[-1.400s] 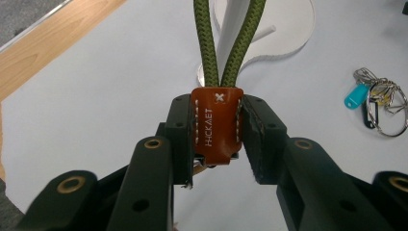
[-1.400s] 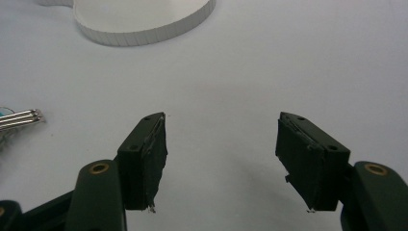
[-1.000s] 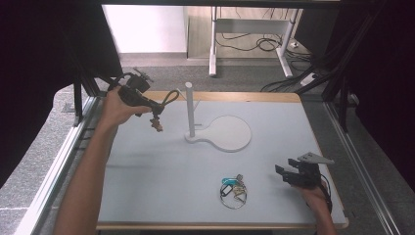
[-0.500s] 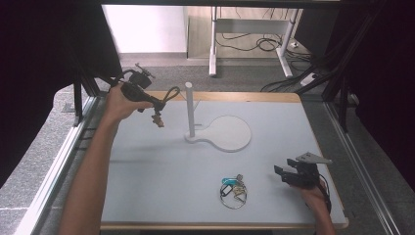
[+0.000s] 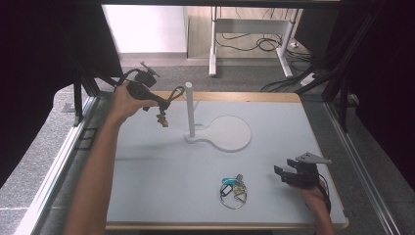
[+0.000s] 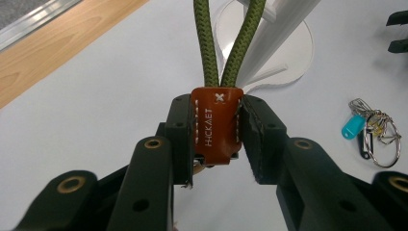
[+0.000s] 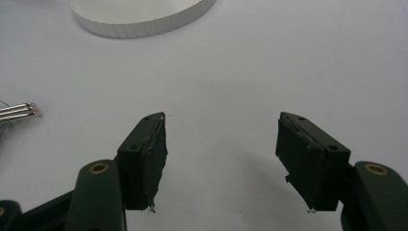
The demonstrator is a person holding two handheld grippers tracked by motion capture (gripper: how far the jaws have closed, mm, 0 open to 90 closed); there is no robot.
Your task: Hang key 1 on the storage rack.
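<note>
While my left tool [image 6: 217, 144] stays raised over the far left part of the bench [image 5: 161, 171], its two black jaws are clenched on the brown leather tab [image 6: 216, 126] of a keychain, with the pads pressing the tab from both sides. From the tab's top edge an olive-green cord loop [image 6: 226, 43] runs away from the jaws; in the high view the loop [image 5: 173, 95] reaches toward the white post [image 5: 189, 108] and ends just beside it, though I cannot tell whether cord and post touch. Small brownish pieces [image 5: 162, 120] hang below the tool in that view, clear of the bench surface. The post stands upright on a flat white base [image 5: 227, 133] with a round lobe, near the middle of the bench. My right tool [image 7: 221, 159] sits low at the near right of the bench, released, its jaws wide apart with bare surface between them. A second bunch of keys on a wire ring, with a turquoise tag [image 5: 227, 181], lies flat on the bench just left of the right tool, well apart from the post.
</note>
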